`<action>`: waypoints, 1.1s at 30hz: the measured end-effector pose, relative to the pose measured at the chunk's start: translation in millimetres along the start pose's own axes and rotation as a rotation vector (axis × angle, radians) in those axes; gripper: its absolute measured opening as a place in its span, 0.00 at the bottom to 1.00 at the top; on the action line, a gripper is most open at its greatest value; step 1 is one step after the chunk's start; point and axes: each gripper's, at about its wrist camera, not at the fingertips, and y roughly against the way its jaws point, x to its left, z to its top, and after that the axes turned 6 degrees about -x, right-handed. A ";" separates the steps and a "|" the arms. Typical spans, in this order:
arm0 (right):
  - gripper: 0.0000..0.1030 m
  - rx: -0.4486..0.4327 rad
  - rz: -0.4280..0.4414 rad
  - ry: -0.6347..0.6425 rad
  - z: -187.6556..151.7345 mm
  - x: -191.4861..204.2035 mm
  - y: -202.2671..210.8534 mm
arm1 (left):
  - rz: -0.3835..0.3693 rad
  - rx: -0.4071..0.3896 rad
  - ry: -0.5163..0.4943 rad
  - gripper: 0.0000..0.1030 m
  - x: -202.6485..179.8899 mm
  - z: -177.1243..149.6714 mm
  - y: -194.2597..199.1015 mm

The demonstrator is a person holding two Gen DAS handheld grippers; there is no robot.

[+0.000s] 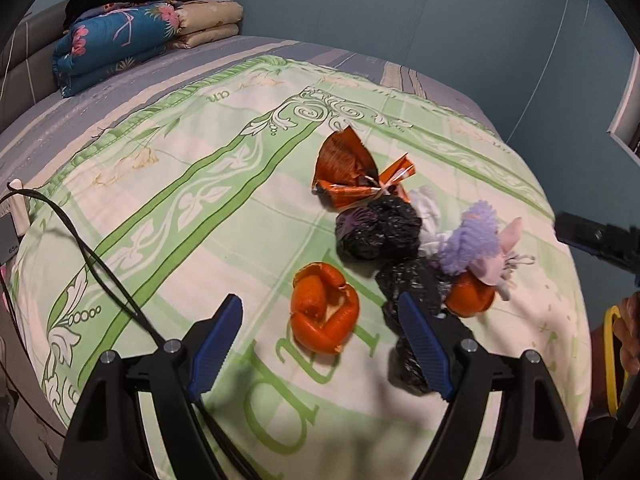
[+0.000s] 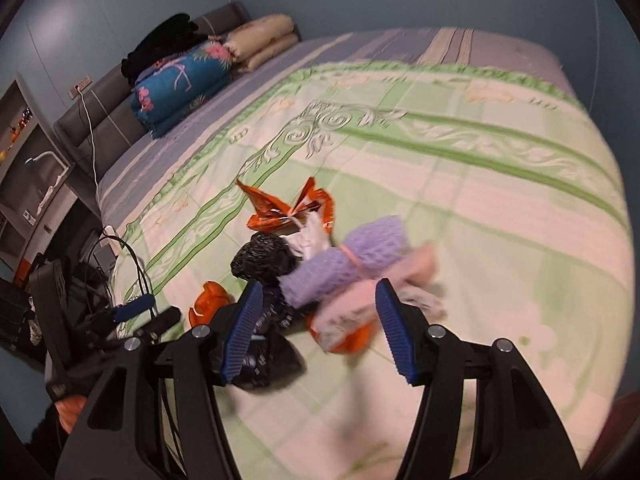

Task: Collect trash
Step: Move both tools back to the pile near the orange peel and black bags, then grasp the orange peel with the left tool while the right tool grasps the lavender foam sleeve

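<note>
Lying on a green-and-cream bedspread (image 1: 168,216) on the bed is a small heap of trash: an orange foil wrapper (image 1: 348,172), a crumpled black plastic bag (image 1: 378,232), a second black bag (image 1: 416,312) trailing toward the camera, two orange peels, and a purple-and-pink cloth bundle (image 1: 480,248). The left tool (image 1: 320,340) hovers with its blue pads spread wide; the larger orange peel (image 1: 324,312) sits between them, untouched, while the right-hand pad overlaps the second black bag. The smaller orange peel (image 1: 468,296) lies just under the cloth bundle. In the right wrist view, the right tool (image 2: 320,328) hangs over the heap, its pads apart and gripping nothing, with the bundle and peel seen between them. This view is blurred. Folded quilts (image 1: 108,40) sit stacked at the head of the bed.
</note>
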 end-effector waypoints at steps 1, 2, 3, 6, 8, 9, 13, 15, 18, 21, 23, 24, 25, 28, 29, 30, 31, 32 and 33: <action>0.49 0.017 0.000 -0.005 2.2 1.6 -6.9 | 0.004 0.004 -0.009 0.75 -0.4 -0.1 -3.8; 0.48 0.036 0.004 -0.017 4.8 2.7 -13.9 | 0.009 0.006 -0.018 0.75 -0.5 0.0 -7.1; 0.47 0.053 0.007 -0.031 7.1 2.6 -19.3 | 0.016 0.008 -0.026 0.75 -0.4 0.0 -9.6; 0.44 0.102 0.016 -0.064 11.2 3.4 -35.2 | 0.014 0.030 -0.037 0.75 1.6 -0.7 -18.5; 0.43 0.134 0.007 -0.083 11.7 2.9 -45.6 | 0.026 0.048 -0.047 0.75 1.2 -3.3 -24.9; 0.43 0.149 -0.009 -0.090 11.8 1.9 -50.5 | 0.027 0.057 -0.053 0.74 0.4 -4.5 -27.4; 0.42 0.210 -0.026 -0.125 11.6 -4.4 -71.1 | 0.045 0.092 -0.083 0.74 -4.1 -7.5 -39.4; 0.42 0.223 -0.044 -0.124 12.7 -5.5 -80.0 | 0.051 0.102 -0.103 0.74 -6.6 -6.8 -45.0; 0.42 0.250 -0.068 -0.132 13.2 -8.0 -94.2 | 0.063 0.126 -0.123 0.67 -7.4 -4.4 -56.2; 0.30 0.268 -0.064 -0.153 12.3 -10.9 -106.4 | 0.032 0.165 -0.096 0.48 -6.0 -4.9 -65.3; 0.21 0.263 -0.049 -0.152 12.7 -11.3 -108.7 | 0.025 0.162 -0.110 0.40 -8.5 -6.1 -63.6; 0.15 0.252 -0.049 -0.146 12.8 -11.3 -107.4 | 0.026 0.150 -0.126 0.36 -10.2 -7.0 -60.6; 0.12 0.245 -0.045 -0.138 12.6 -10.7 -106.1 | 0.023 0.146 -0.129 0.33 -10.6 -7.3 -59.3; 0.09 0.236 -0.032 -0.130 10.7 -12.2 -102.5 | -0.010 0.144 -0.094 0.30 -7.2 -6.3 -55.5; 0.09 0.242 -0.027 -0.116 9.0 -11.4 -101.6 | -0.019 0.142 -0.085 0.30 -6.1 -5.2 -54.5; 0.09 0.240 -0.028 -0.106 7.9 -10.8 -100.2 | -0.028 0.140 -0.080 0.30 -6.2 -4.9 -53.2; 0.09 0.237 -0.028 -0.099 6.7 -10.0 -98.4 | -0.037 0.134 -0.073 0.29 -5.6 -4.8 -50.6; 0.09 0.235 -0.023 -0.090 5.0 -10.2 -95.3 | -0.039 0.131 -0.070 0.29 -5.2 -4.6 -49.9; 0.09 0.231 -0.024 -0.085 3.3 -11.4 -92.1 | -0.041 0.127 -0.066 0.29 -4.7 -4.6 -48.4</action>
